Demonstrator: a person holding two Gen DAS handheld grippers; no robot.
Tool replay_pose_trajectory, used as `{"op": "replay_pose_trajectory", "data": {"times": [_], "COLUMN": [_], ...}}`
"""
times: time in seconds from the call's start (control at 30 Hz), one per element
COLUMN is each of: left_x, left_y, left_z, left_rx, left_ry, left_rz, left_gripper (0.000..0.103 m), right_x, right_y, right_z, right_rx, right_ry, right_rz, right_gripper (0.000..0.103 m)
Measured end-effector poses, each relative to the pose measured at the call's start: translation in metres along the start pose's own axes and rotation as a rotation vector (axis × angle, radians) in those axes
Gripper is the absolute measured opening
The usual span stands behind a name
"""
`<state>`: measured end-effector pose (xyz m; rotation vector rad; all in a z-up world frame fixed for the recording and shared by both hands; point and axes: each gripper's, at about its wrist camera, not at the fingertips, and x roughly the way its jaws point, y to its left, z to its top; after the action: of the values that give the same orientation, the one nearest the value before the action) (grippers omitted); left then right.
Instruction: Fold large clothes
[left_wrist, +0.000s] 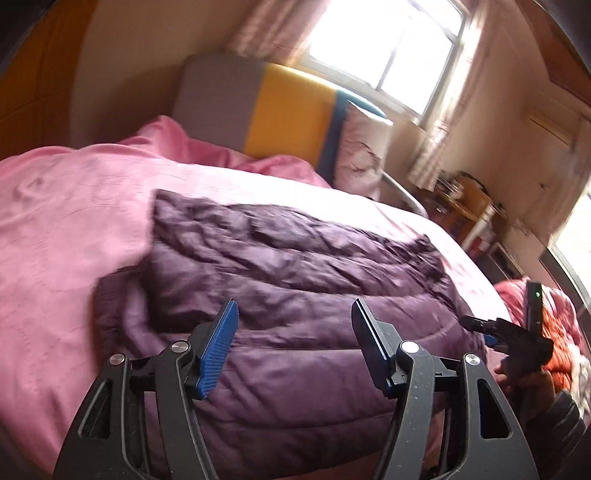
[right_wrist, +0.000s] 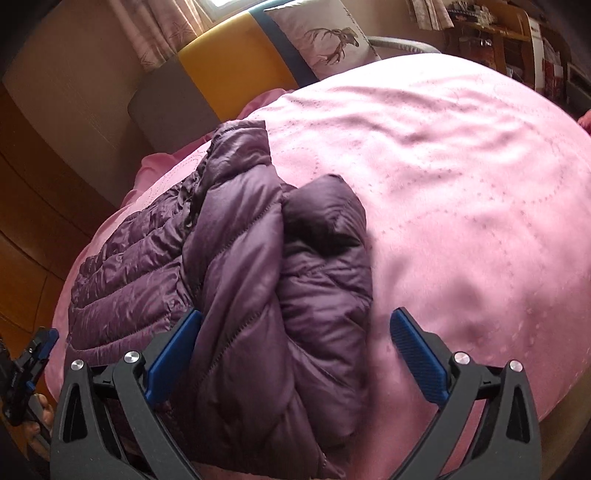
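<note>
A purple quilted down jacket (left_wrist: 295, 266) lies folded on the pink bed cover (left_wrist: 74, 221). My left gripper (left_wrist: 294, 308) hovers above the jacket's near edge, jaws apart and nothing pinched between the blue pads. In the right wrist view the same jacket (right_wrist: 258, 258) is bunched into thick folds on the cover (right_wrist: 461, 166). My right gripper (right_wrist: 295, 314) stands wide open over the near folds, and its pads do not press the fabric. A hand (left_wrist: 532, 384) holds the right gripper's black body (left_wrist: 524, 336) at the right edge of the left wrist view.
A grey, yellow and blue headboard (left_wrist: 284, 107) stands at the far end of the bed beside a deer-print pillow (right_wrist: 332, 40). Behind it is a bright window (left_wrist: 388, 44). Cluttered shelves (left_wrist: 465, 199) and a red blanket (left_wrist: 554, 314) lie to the right. Wooden panelling (right_wrist: 37, 184) lines the left.
</note>
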<state>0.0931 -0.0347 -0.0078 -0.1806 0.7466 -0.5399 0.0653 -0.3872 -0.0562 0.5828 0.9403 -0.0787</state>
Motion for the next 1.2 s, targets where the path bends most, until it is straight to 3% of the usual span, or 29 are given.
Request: {"op": "replay_pose_trajectory", "data": {"times": [0.1,0.17,0.3,0.4,0.5,0.57,0.63,0.73,0.8,1.0,1.2], "left_x": [0.025,0.043,0.057,0.065,0.071,0.074,0.077,0.081,0.082,0.082,0.08], "left_y": [-0.013,-0.018,-0.023,-0.024,-0.023,-0.021,-0.02,-0.018,-0.014,0.001,0.016], "left_z": [-0.003,-0.006,-0.007,-0.011,-0.015,-0.018,-0.02,-0.024,-0.027,-0.03,-0.034], "left_rx": [0.007,0.005,0.019,0.037,0.037,0.034,0.035,0.035,0.023,-0.041,-0.098], "left_ry": [0.065,0.11,0.125,0.146,0.157,0.16,0.162,0.16,0.161,0.159,0.147], "left_rz": [-0.037,-0.022,-0.007,0.008,0.005,-0.002,-0.007,-0.013,-0.024,-0.085,-0.153], "left_gripper": [0.063,0.063,0.063,0.063,0.063,0.063,0.063,0.063,0.063,0.063,0.062], "right_x": [-0.005,-0.006,-0.009,-0.004,0.0,0.0,-0.001,-0.011,-0.023,-0.058,-0.055], "right_y": [-0.006,-0.007,-0.008,-0.001,0.013,0.019,0.023,0.038,0.048,0.112,0.218], "right_z": [-0.009,-0.013,-0.022,-0.026,-0.034,-0.036,-0.036,-0.034,-0.032,-0.015,-0.011], "right_rx": [0.01,0.011,0.007,0.016,-0.021,-0.027,-0.019,-0.04,-0.047,-0.175,-0.373], "right_ry": [-0.013,-0.004,0.01,0.048,0.062,0.073,0.089,0.084,0.069,-0.018,-0.018], "right_rz": [0.048,0.074,0.13,0.224,0.217,0.21,0.222,0.223,0.231,0.276,0.342], "right_gripper": [0.101,0.101,0.101,0.101,0.099,0.091,0.068,0.049,0.041,0.032,0.028]}}
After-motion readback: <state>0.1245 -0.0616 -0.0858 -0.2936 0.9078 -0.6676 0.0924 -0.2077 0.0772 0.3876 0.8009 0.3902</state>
